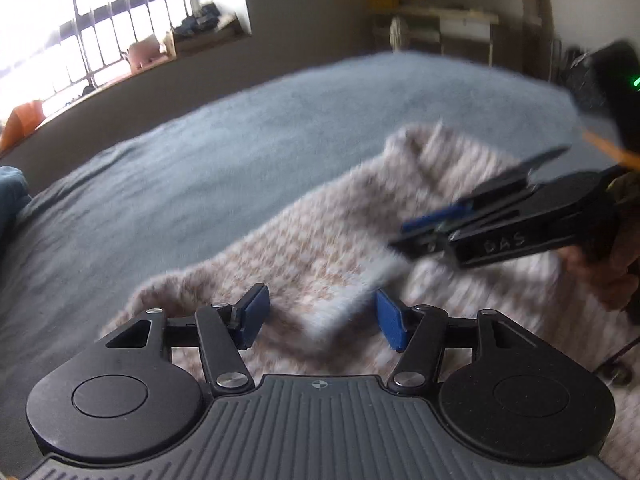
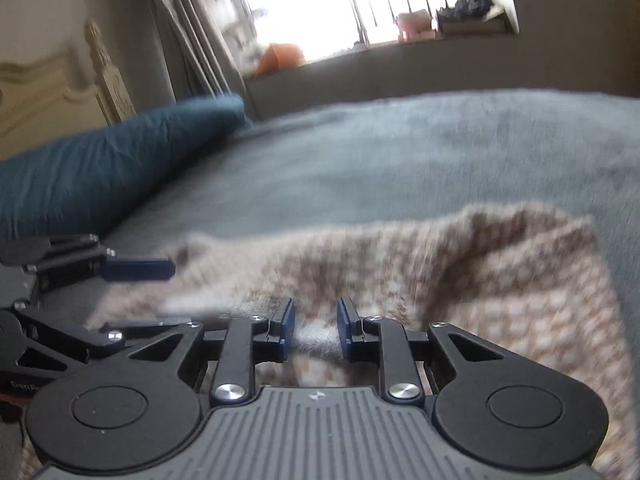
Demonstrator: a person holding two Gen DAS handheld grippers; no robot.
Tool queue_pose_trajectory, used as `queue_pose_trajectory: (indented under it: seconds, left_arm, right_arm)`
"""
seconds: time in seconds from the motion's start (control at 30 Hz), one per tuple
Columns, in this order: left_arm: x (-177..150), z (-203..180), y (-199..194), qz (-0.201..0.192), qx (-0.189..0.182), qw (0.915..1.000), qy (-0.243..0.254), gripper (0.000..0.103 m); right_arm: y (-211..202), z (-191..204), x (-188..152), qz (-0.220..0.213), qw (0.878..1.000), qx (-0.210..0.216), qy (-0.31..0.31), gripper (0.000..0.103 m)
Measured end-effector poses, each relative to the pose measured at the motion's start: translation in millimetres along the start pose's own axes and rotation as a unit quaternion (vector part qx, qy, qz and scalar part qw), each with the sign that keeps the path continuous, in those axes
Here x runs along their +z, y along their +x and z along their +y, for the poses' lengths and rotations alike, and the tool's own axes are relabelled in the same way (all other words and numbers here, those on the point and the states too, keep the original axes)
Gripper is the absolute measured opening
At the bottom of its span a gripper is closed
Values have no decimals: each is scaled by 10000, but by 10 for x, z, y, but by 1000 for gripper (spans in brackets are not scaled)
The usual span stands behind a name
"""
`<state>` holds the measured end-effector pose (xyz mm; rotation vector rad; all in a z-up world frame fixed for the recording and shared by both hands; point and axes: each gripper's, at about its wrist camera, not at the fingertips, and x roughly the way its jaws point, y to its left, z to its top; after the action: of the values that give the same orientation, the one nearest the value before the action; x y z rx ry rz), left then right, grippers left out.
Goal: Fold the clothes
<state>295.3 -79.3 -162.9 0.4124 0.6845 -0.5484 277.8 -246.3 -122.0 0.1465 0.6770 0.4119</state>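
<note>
Two tongs [image 1: 322, 318] [image 2: 316, 330] over sweater [image 1: 320, 256]; right pinches fabric.

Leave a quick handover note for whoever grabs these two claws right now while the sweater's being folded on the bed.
Left claw: open, nothing gripped; its blue pads stand apart above a folded-over flap of the sweater.
Right claw: closed on a fold of the same knit.
Sweater: beige-and-white patterned, lying on the grey bedspread, teal pillow beyond it.
Done: one part appears folded over the body.
Left: finish the current fold, flatten, then the remaining folds. Pictures are blurred, so check the grip first.
</note>
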Motion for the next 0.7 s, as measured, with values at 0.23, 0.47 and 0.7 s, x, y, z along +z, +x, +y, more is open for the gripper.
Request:
queue_pose_trajectory:
  seconds: [0.23, 0.47, 0.7]
  left_arm:
    - [75, 188, -134, 258, -33, 9989, -390, 59]
    - [-15, 368, -823, 284, 124, 9984, -473, 59]
    - [-392, 92, -1812, 476, -86, 9981, -382, 59]
  right_arm:
    - [-119, 113, 44, 36, 9993, -291, 224, 24]
    - [-762, 73, 73, -83, 9952, 1, 973, 24]
    - [-1319, 246, -106, 322, 9872, 570, 1453, 24]
